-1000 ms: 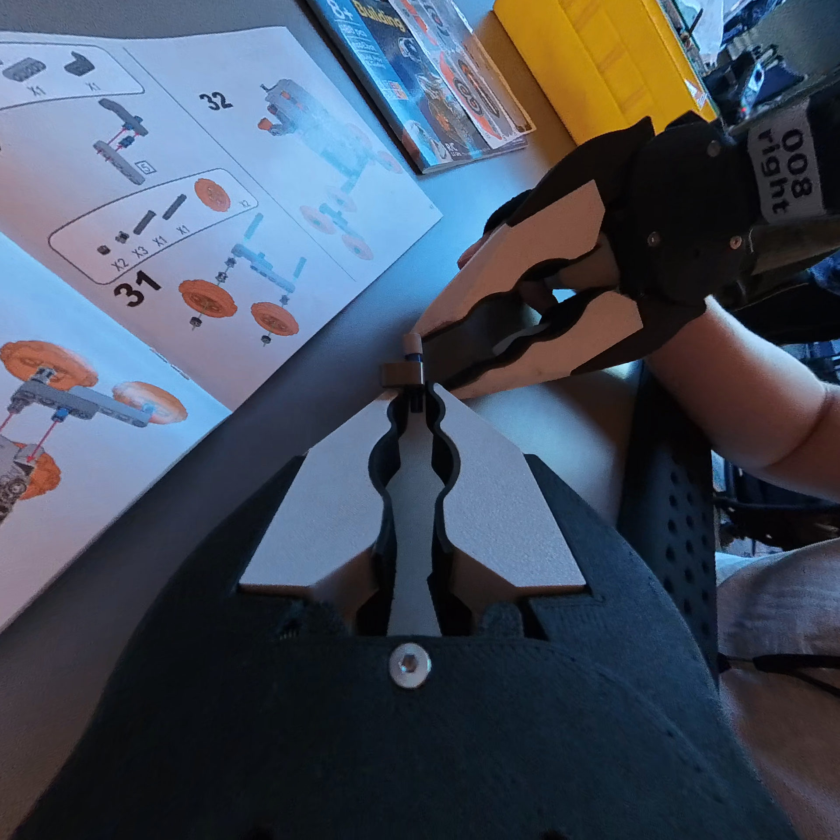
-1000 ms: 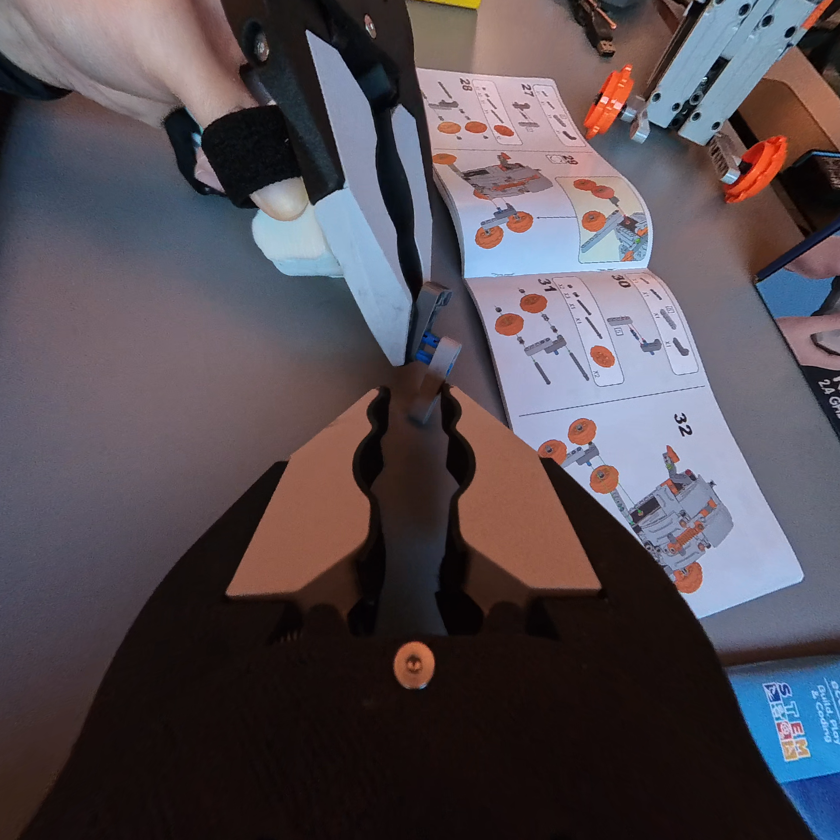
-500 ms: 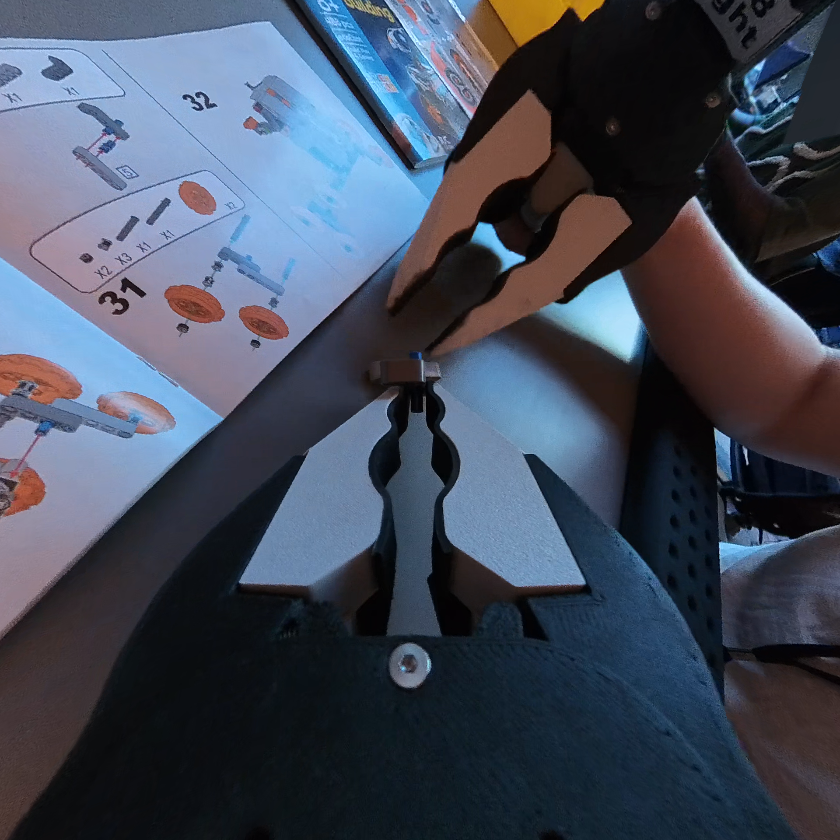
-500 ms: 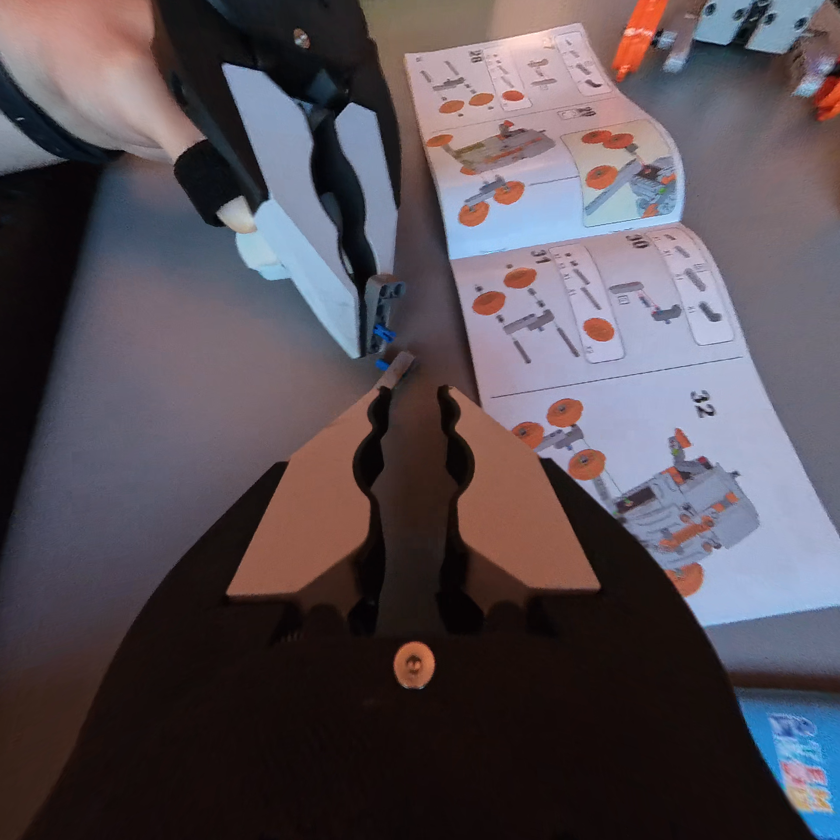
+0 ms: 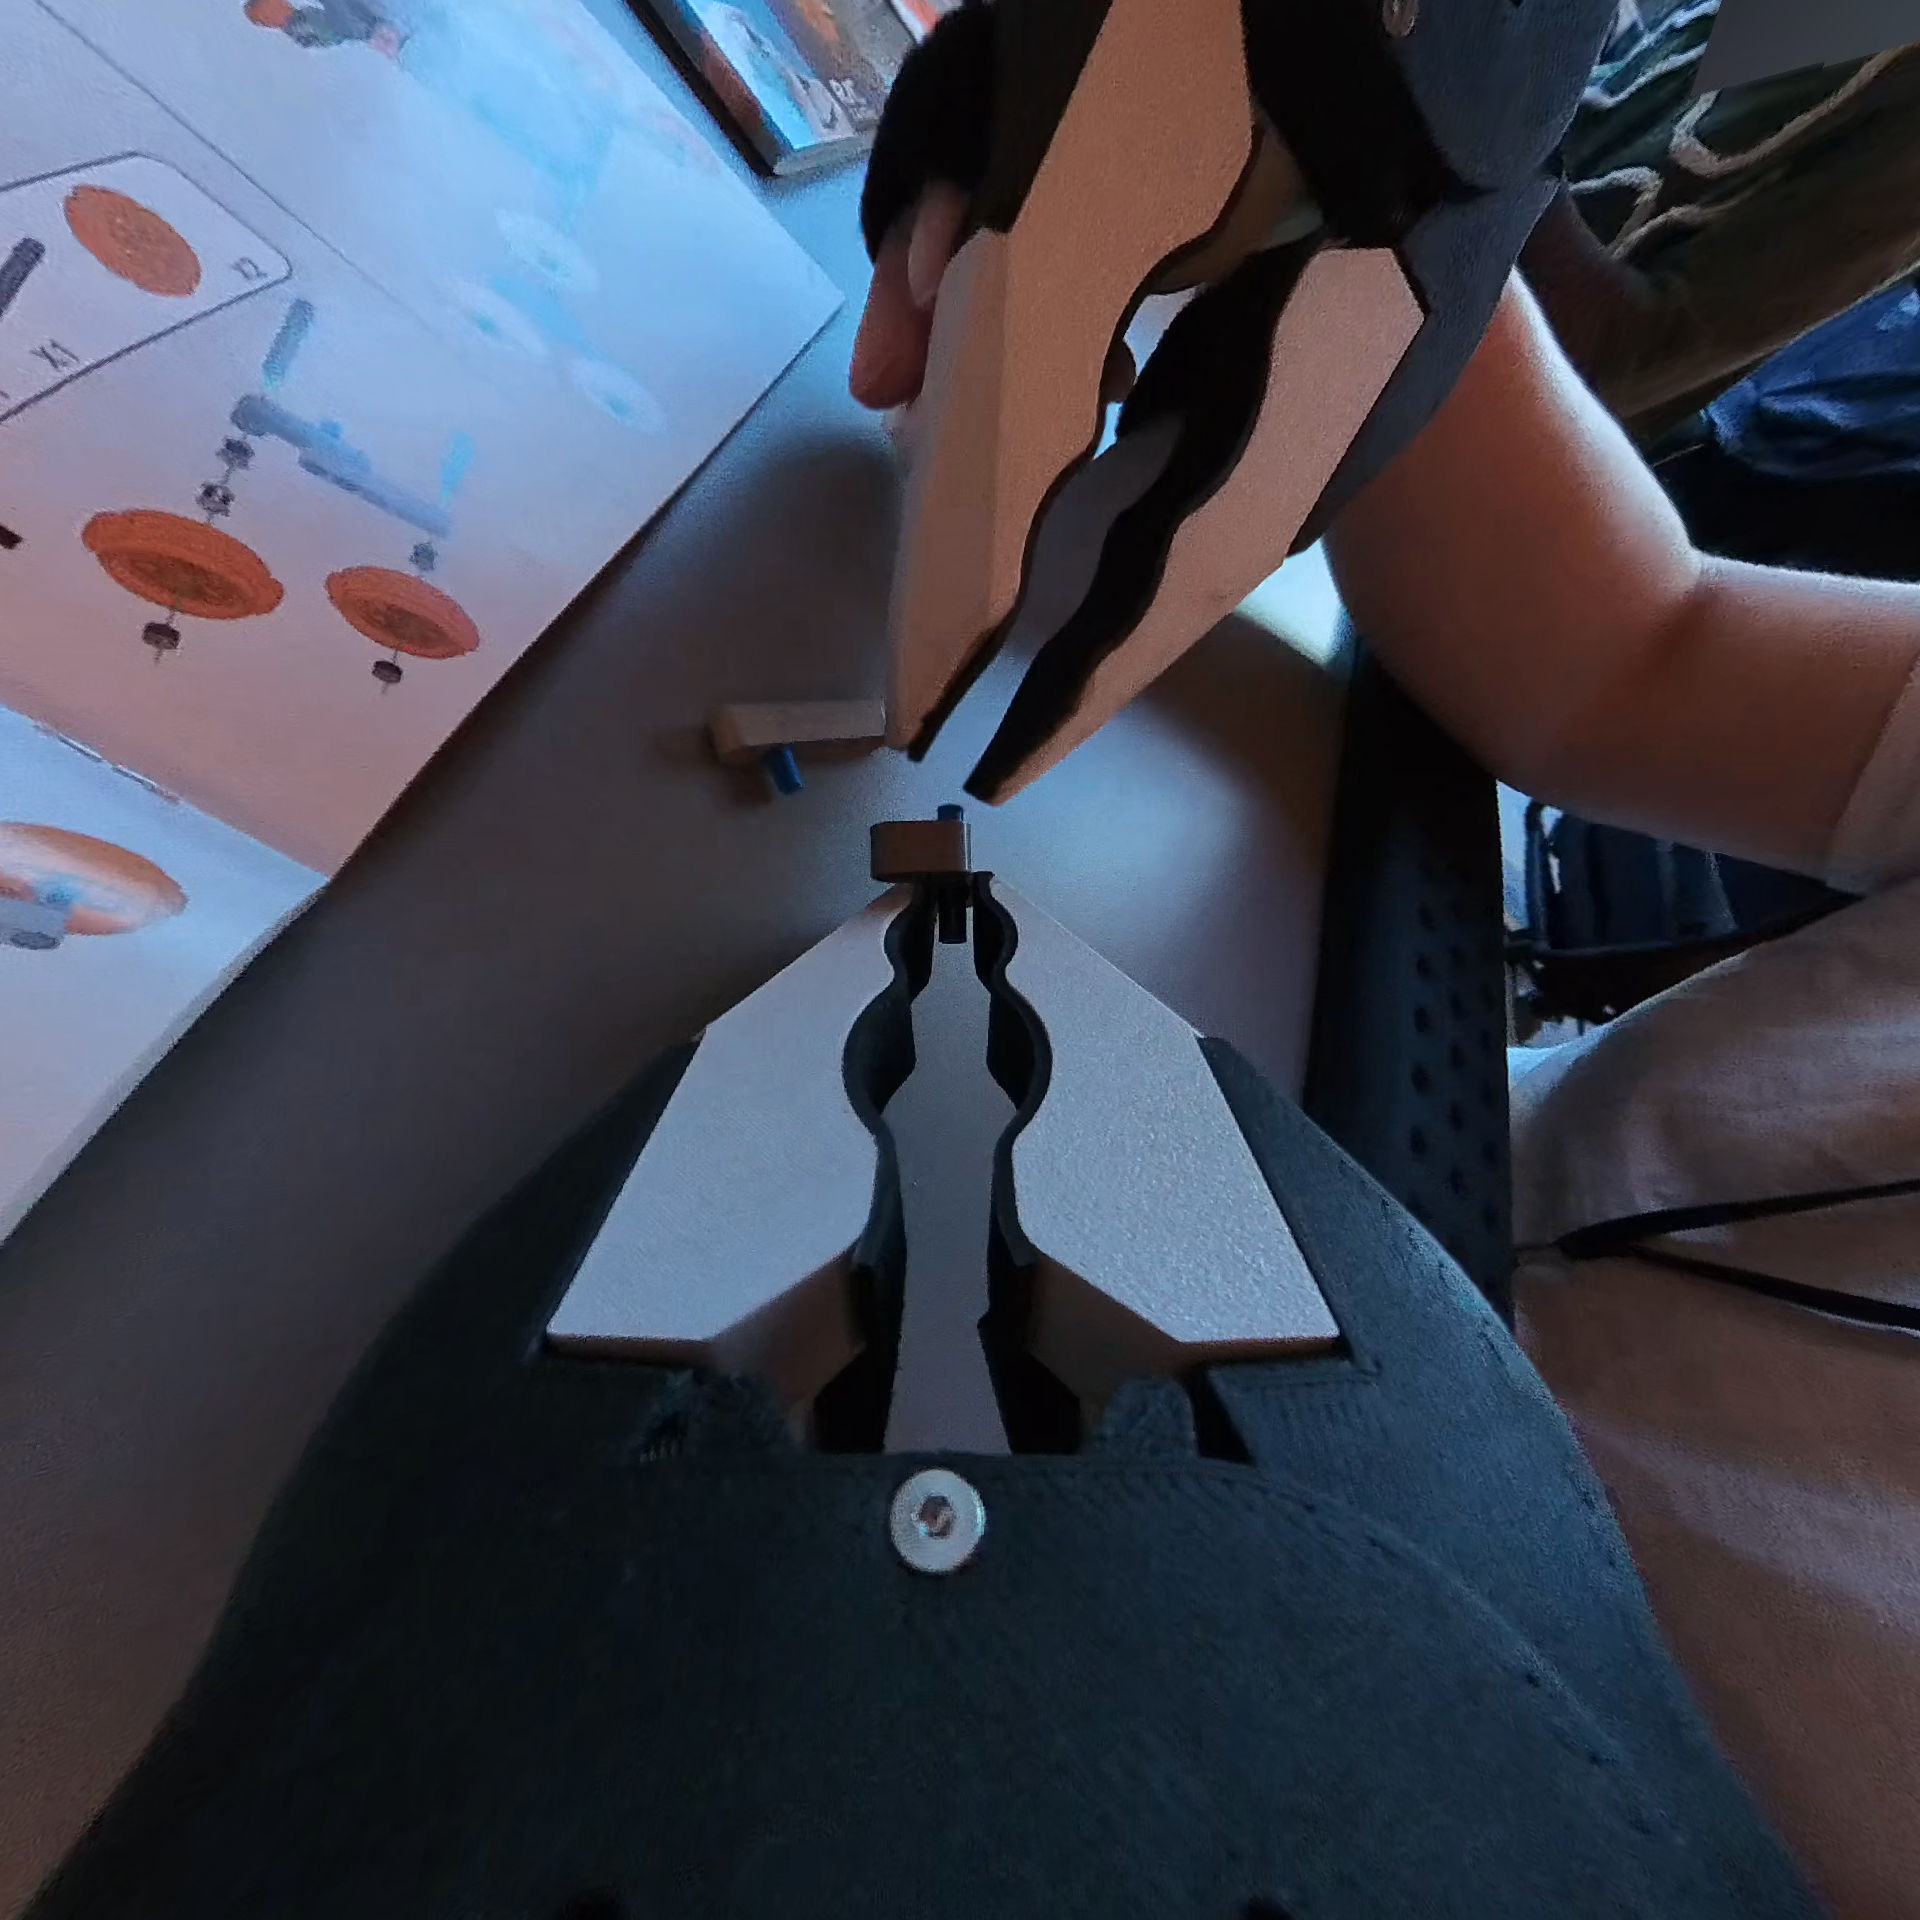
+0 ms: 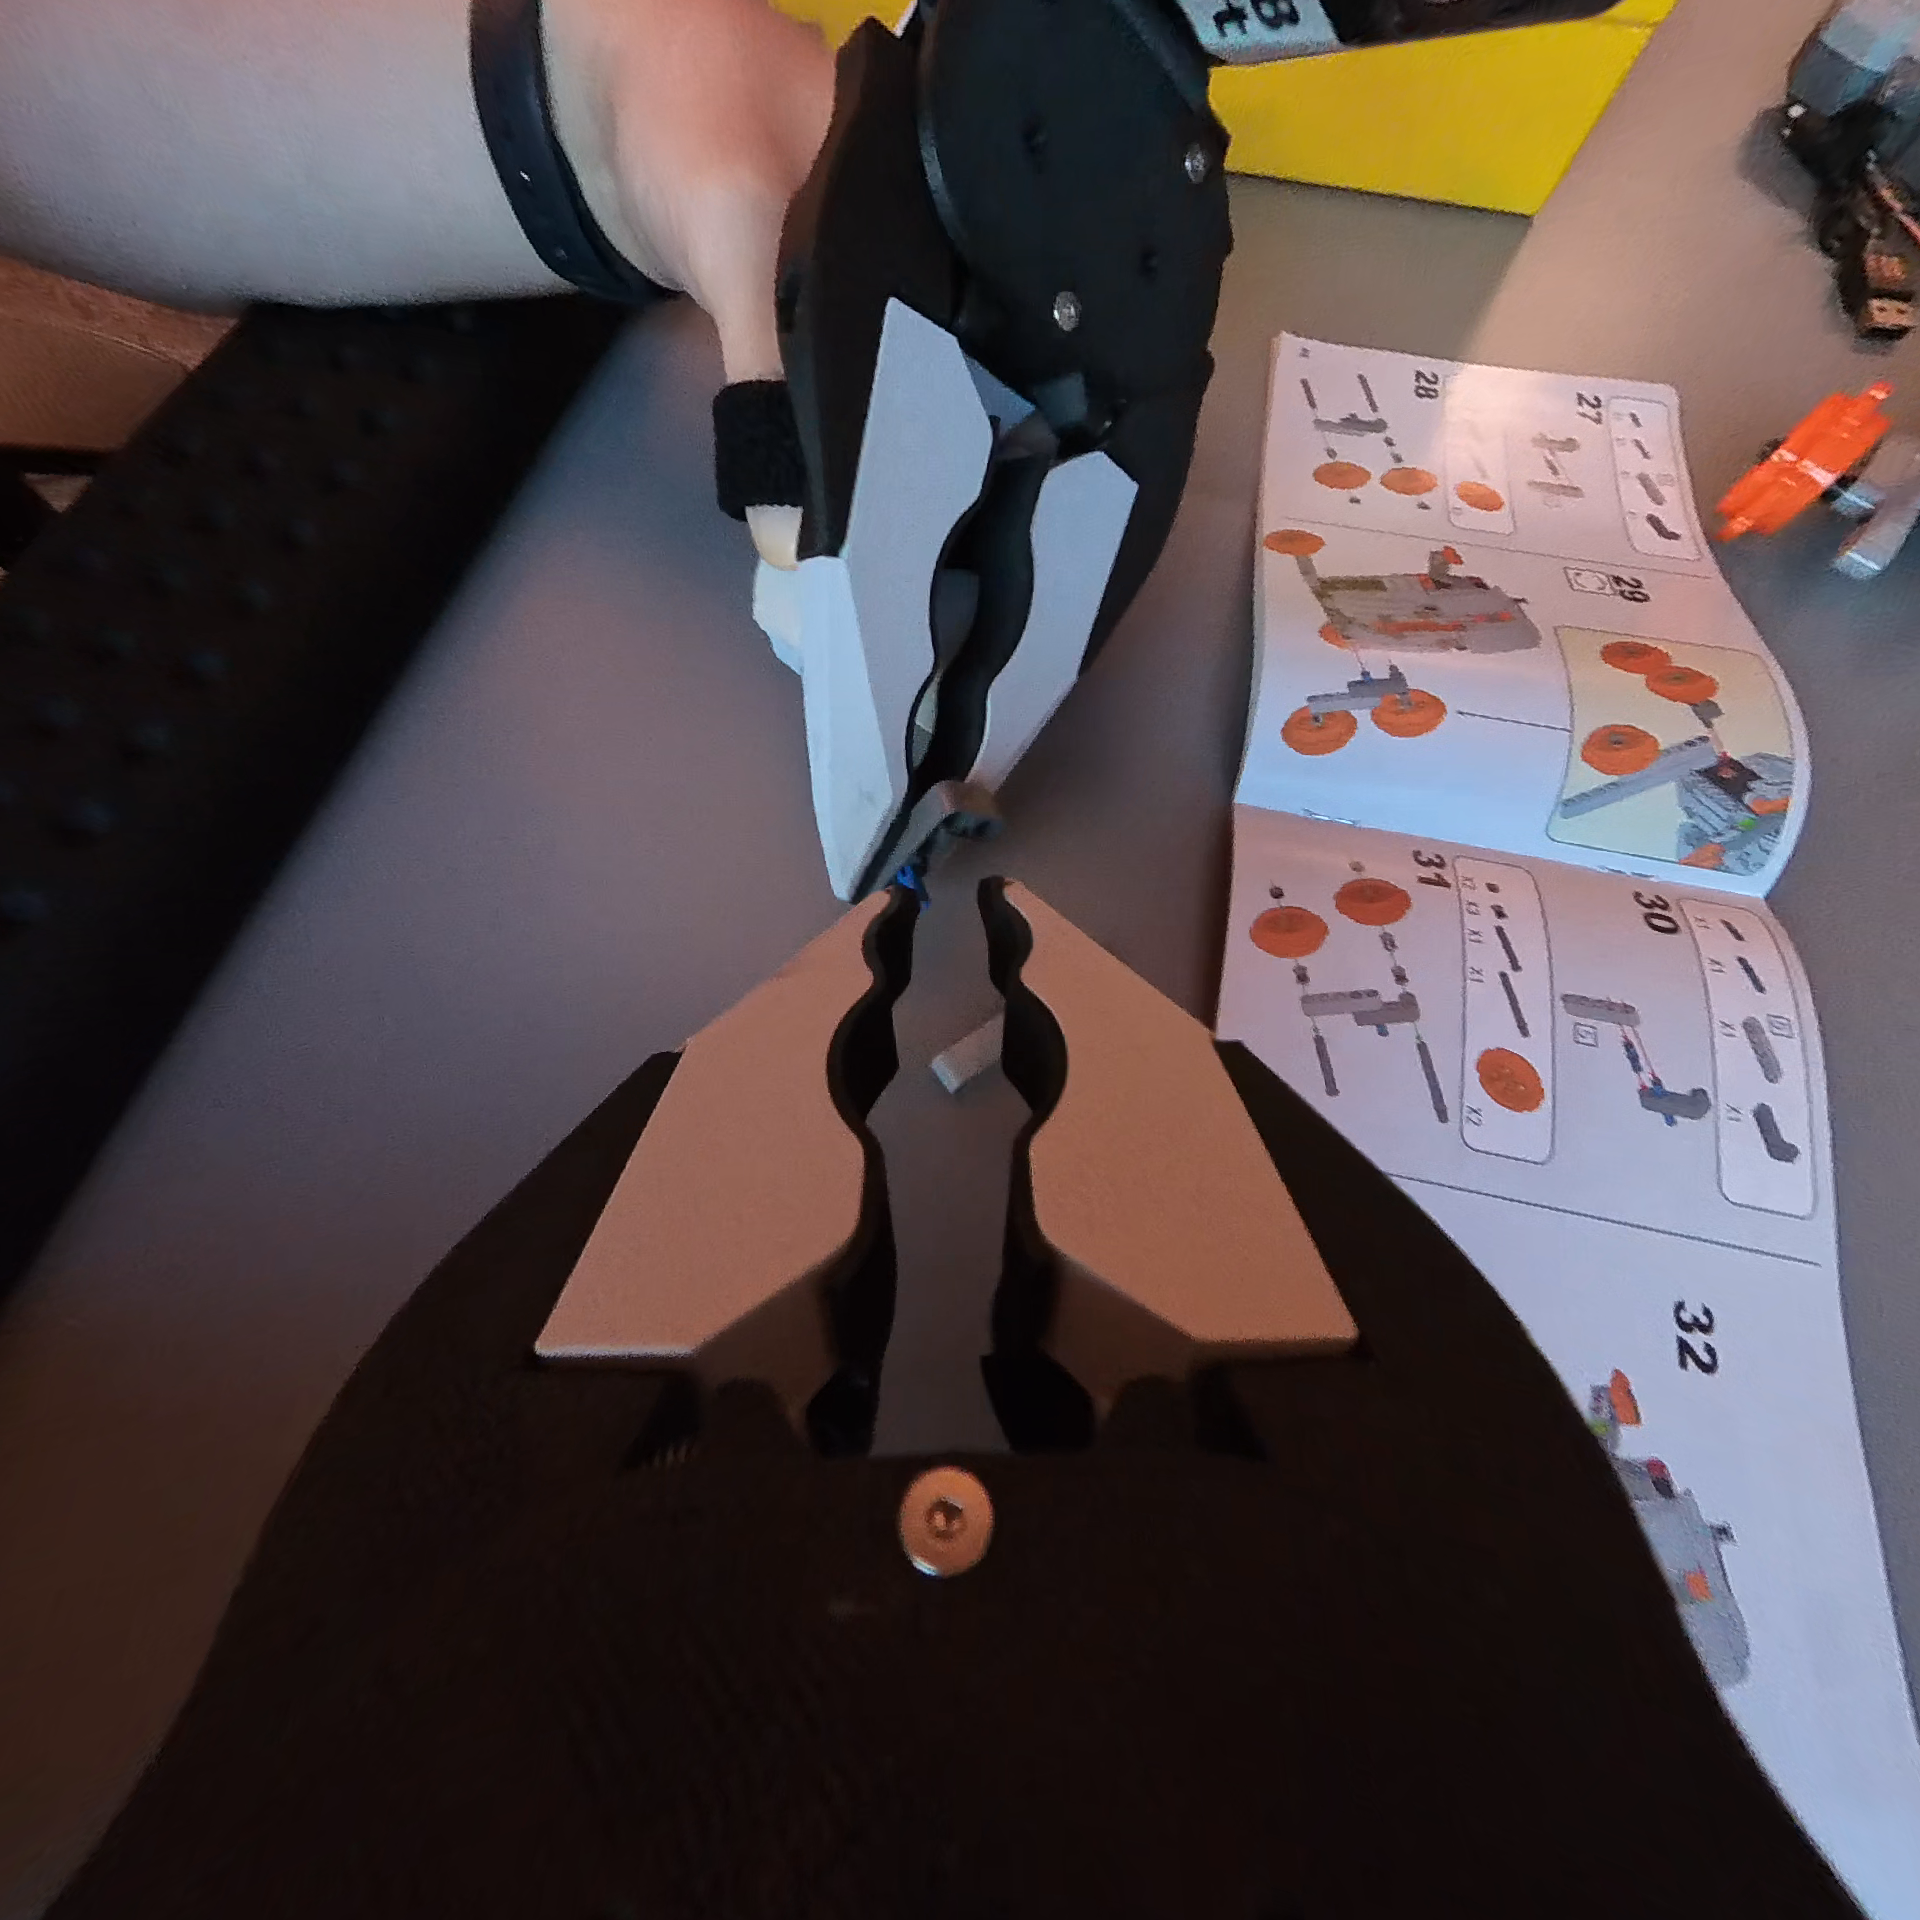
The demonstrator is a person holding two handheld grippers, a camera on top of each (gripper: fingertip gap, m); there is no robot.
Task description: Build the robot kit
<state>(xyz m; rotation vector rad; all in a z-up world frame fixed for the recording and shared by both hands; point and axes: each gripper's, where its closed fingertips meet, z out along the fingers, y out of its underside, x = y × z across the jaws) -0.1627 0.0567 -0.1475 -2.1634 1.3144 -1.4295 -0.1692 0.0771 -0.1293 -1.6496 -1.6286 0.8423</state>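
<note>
The left gripper (image 5: 938, 891) is clenched on a small grey beam piece (image 5: 921, 850) by the blue pin (image 5: 949, 920) pushed through it; the beam sits crosswise just past the fingertips, with the pin's far end poking out beyond it. The right gripper (image 6: 943, 896) is released, its jaws slightly parted with nothing between them. Its tips hang just ahead of the left gripper's tips, almost touching the protruding pin.

Just below and ahead of the right gripper's tips, a second grey beam (image 5: 798, 723) lies flat on the grey table (image 5: 520, 987), with its own short blue pin (image 5: 781, 772) sticking out of one side. In the right wrist view this loose beam (image 6: 968, 1058) shows through the gap between the fingers, close under the right one. To the right gripper's right lies an open instruction booklet (image 6: 1507, 935), and beyond it part of an orange-and-grey model (image 6: 1829, 468) and a yellow box (image 6: 1434, 114).

These are likely hard, light plastic parts — stiff, smooth and a little slippery, so they could twist or pop out of a tip grip. The loose beam looks best taken across its two long flat sides near the middle, clear of the pin. The held piece is gripped only by a thin round pin — a hold that probably allows it to swivel.
</note>
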